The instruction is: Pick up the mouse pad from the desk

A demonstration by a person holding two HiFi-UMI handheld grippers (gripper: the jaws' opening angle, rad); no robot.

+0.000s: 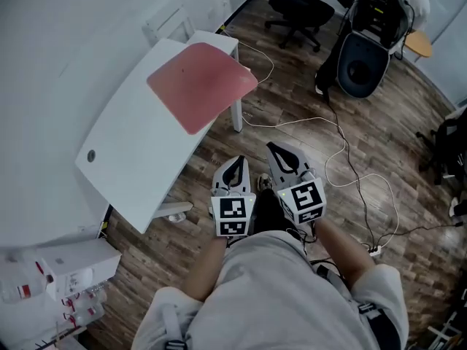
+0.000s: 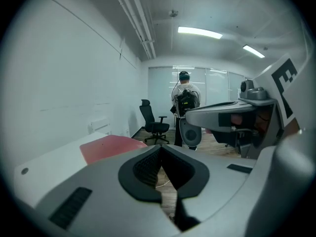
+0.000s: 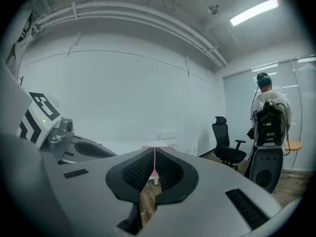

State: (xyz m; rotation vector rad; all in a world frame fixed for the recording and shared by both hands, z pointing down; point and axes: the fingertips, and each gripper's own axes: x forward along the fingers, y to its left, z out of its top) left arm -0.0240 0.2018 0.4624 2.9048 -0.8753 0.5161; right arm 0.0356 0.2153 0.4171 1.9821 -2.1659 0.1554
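A pink mouse pad (image 1: pixel 201 84) lies flat on the far end of the white desk (image 1: pixel 139 152), reaching that end's edge. In the left gripper view the mouse pad (image 2: pixel 109 146) shows on the desk at the left. My left gripper (image 1: pixel 234 169) and right gripper (image 1: pixel 280 154) hang side by side over the wooden floor, well short of the desk and apart from the pad. Both have their jaws shut with nothing between them. In the right gripper view a sliver of the pad (image 3: pixel 155 158) shows beyond the shut jaws.
A black office chair (image 1: pixel 297 7) and a rolling cart with a speaker-like unit (image 1: pixel 363 58) stand at the back. White and black cables (image 1: pixel 343 152) trail across the floor (image 1: pixel 408 173). A person (image 2: pixel 184 100) stands at the far end of the room. White boxes (image 1: pixel 76 267) sit at lower left.
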